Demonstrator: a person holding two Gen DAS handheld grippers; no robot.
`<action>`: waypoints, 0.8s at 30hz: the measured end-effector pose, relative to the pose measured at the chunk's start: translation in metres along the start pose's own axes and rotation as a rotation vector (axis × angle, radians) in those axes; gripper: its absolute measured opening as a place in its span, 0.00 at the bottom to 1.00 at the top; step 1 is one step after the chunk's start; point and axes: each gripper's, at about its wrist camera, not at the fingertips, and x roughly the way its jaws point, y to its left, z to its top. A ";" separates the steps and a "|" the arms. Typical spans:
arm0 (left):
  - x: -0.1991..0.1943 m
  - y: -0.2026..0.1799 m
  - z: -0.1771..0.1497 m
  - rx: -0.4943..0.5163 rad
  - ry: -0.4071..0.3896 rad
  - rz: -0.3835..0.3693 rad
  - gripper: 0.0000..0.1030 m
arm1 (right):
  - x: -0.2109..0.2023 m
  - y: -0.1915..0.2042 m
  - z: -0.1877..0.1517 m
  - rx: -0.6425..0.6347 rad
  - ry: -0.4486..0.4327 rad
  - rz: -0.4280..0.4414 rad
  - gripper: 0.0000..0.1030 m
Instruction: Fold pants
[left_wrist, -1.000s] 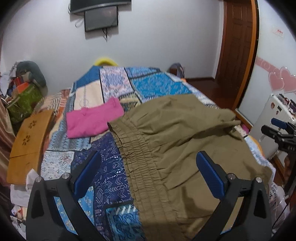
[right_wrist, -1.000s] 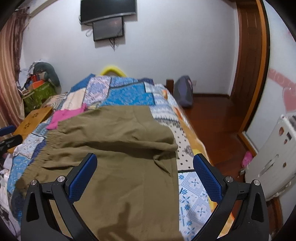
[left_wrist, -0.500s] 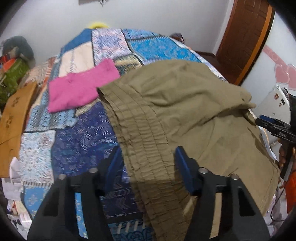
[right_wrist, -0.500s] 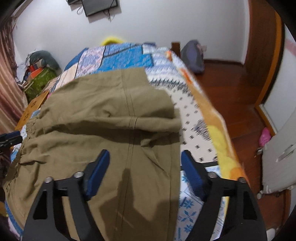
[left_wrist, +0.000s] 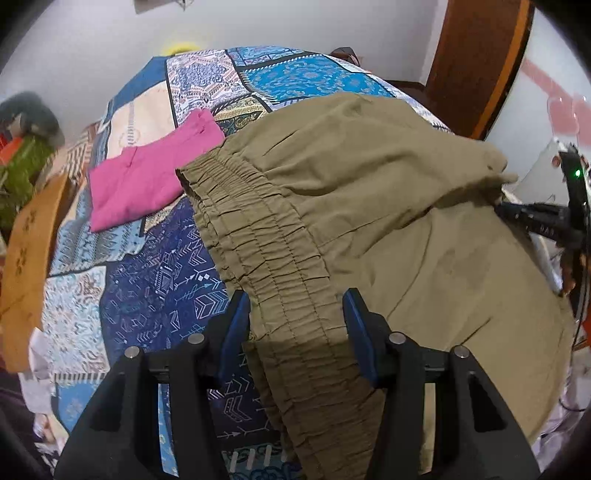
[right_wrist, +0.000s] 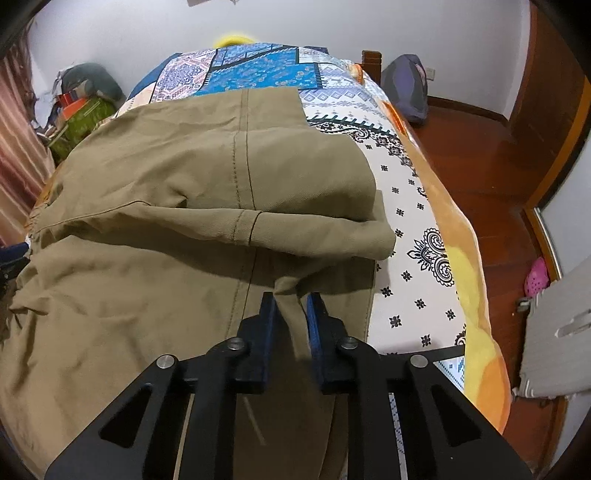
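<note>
Item: olive pants (left_wrist: 369, 206), spread over the patchwork bedspread (left_wrist: 155, 280), long axis running crosswise from elastic waistband (left_wrist: 266, 251) to leg end.
Left gripper (left_wrist: 295, 317): at the waistband, pads part open, band between them, not visibly clamped.
Right gripper (right_wrist: 290, 314): at the leg end, nearly closed, pinching a ridge of fabric.
Beyond the waistband: pink garment (left_wrist: 147, 184).
Legible writing: none.

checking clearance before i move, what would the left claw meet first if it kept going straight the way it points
The left claw straddles the gathered waistband of the olive pants, so going straight on it probably meets more waistband first, though depth is unclear.
</note>
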 end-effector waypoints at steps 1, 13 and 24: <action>-0.001 -0.002 0.000 0.016 -0.004 0.012 0.51 | 0.000 -0.001 0.001 -0.003 0.003 -0.006 0.09; -0.004 0.006 -0.005 0.098 -0.024 0.115 0.56 | -0.012 0.000 -0.024 0.027 0.036 -0.023 0.06; -0.018 0.029 0.001 -0.075 -0.037 -0.004 0.64 | -0.018 -0.007 -0.014 0.080 0.066 -0.017 0.18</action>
